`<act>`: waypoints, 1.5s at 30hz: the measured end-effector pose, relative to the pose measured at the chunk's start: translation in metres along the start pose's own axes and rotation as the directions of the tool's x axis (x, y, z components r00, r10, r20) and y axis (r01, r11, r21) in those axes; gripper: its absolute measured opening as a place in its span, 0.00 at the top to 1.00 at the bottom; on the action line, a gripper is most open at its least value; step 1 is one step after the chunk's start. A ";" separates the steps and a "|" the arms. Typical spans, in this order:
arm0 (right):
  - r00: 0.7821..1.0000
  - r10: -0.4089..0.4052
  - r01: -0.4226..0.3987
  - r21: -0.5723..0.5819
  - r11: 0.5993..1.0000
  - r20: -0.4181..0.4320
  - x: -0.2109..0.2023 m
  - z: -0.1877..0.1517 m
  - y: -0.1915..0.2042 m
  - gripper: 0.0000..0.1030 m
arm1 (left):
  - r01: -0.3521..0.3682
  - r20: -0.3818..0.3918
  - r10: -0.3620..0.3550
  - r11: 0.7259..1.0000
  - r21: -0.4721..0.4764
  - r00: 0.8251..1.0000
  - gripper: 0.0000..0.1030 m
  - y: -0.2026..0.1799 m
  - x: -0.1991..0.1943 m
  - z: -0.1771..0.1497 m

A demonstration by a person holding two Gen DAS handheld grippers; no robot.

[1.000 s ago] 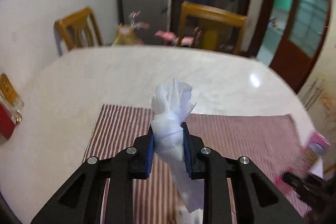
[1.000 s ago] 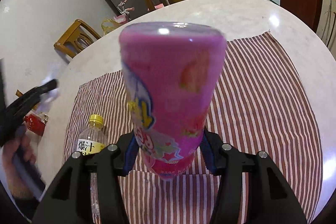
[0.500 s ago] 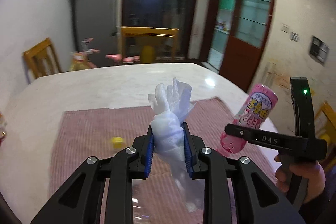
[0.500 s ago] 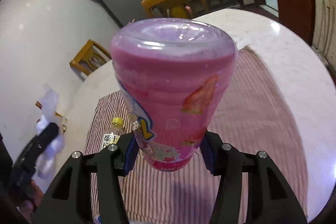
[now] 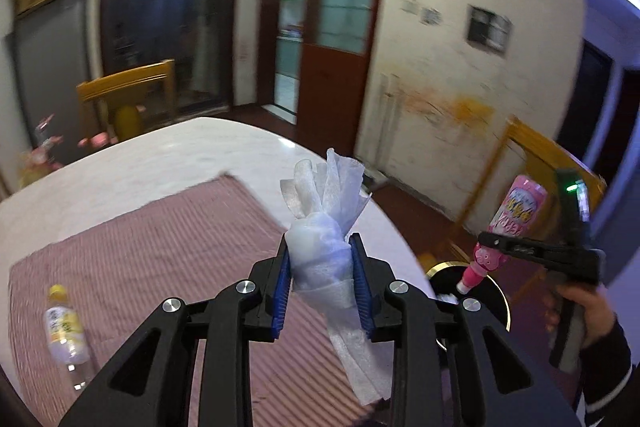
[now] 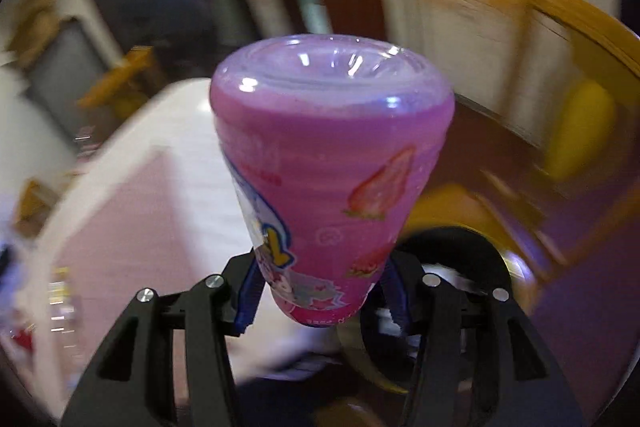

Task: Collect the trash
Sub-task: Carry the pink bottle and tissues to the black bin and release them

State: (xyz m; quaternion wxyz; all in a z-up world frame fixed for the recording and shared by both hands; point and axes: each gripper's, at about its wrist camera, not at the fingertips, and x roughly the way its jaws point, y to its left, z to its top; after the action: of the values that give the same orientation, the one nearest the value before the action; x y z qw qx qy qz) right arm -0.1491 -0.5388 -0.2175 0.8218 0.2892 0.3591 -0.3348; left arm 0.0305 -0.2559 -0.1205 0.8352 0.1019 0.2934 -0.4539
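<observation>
The crumpled white tissue [image 5: 323, 255] sits pinched between my left gripper's [image 5: 322, 267] blue pads [image 5: 280, 283], its frilled top sticking up past the fingertips and a loose tail hanging down behind them. Beneath and ahead of that gripper I see the striped cloth [image 5: 160, 247] on the pale round table [image 5: 168, 163]. Low to its left, a clear bottle with a yellow cap [image 5: 66, 327] lies on the cloth. Off to the right, past the table edge, I see my right gripper [image 5: 516, 247] clamped on the pink bottle [image 5: 506, 227], which points cap-down over a dark round bin with a gold rim [image 5: 502, 301]. My right hand [image 5: 580, 311] wraps the handle.

From the right wrist, much is smeared by motion. The pink bottle [image 6: 332, 179] fills the centre, base toward the lens, strawberries printed on its label, and I hold it tight in the right gripper [image 6: 320, 291], a blue pad [image 6: 250, 295] pressing each side of its narrow end. Just behind and to the right of the fingers I see the bin's dark opening [image 6: 476, 263]. The striped cloth [image 6: 120, 227] and table [image 6: 180, 115] lie to the left.
</observation>
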 end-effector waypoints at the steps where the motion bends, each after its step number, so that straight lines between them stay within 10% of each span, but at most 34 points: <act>1: 0.999 -0.039 0.040 0.035 0.999 -0.031 0.012 -0.007 -0.022 0.50 | 0.014 -0.009 -0.014 1.000 0.016 1.000 0.73 -0.010 0.004 0.000; 10: 0.912 -0.100 0.184 0.179 0.966 -0.399 0.134 -0.075 -0.106 0.44 | 0.085 -0.075 -0.077 0.990 0.113 0.994 0.73 -0.073 0.028 -0.003; 12: 0.916 -0.110 0.201 0.203 0.958 -0.386 0.133 -0.073 -0.114 0.20 | 0.100 -0.093 -0.088 0.986 0.135 0.992 0.73 -0.085 0.034 -0.005; 19: 0.965 -0.152 0.215 0.312 0.925 -0.214 0.087 -0.043 -0.160 0.15 | 0.229 -0.191 -0.193 0.956 0.185 0.962 0.73 -0.127 0.070 -0.010; 26: 0.983 -0.129 0.172 0.412 0.895 -0.131 0.055 -0.047 -0.187 0.15 | 0.400 -0.361 -0.296 0.879 0.259 0.884 0.73 -0.195 0.147 -0.041; 31: 0.988 -0.108 0.145 0.445 0.884 -0.107 0.043 -0.052 -0.196 0.15 | 0.439 -0.553 -0.190 0.823 0.361 0.811 0.73 -0.257 0.240 -0.094; 33: 0.990 -0.098 0.135 0.448 0.884 -0.104 0.043 -0.053 -0.197 0.15 | 0.469 -0.636 -0.152 0.804 0.366 0.757 0.62 -0.274 0.273 -0.114; 34: 0.991 -0.091 0.128 0.452 0.883 -0.102 0.043 -0.054 -0.198 0.15 | 0.470 -0.652 -0.139 0.803 0.366 0.745 0.40 -0.281 0.285 -0.121; 36: 0.992 -0.081 0.116 0.460 0.880 -0.095 0.040 -0.056 -0.198 0.15 | 0.456 -0.650 -0.127 0.810 0.368 0.749 0.13 -0.289 0.295 -0.128; 40: 0.993 -0.077 0.108 0.475 0.873 -0.085 0.037 -0.058 -0.202 0.15 | 0.460 -0.645 -0.163 0.826 0.324 0.747 0.07 -0.293 0.290 -0.129; 45: 0.995 -0.077 0.101 0.487 0.868 -0.069 0.032 -0.057 -0.202 0.15 | 0.447 -0.594 -0.170 0.820 0.357 0.786 0.06 -0.287 0.269 -0.123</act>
State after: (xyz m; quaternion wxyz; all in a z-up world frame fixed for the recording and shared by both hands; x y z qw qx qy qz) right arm -0.3086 -0.6321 -0.3227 0.6968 0.4786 0.2948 -0.4455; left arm -0.1413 -0.5533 -0.3486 0.5775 0.3771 0.4063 -0.5993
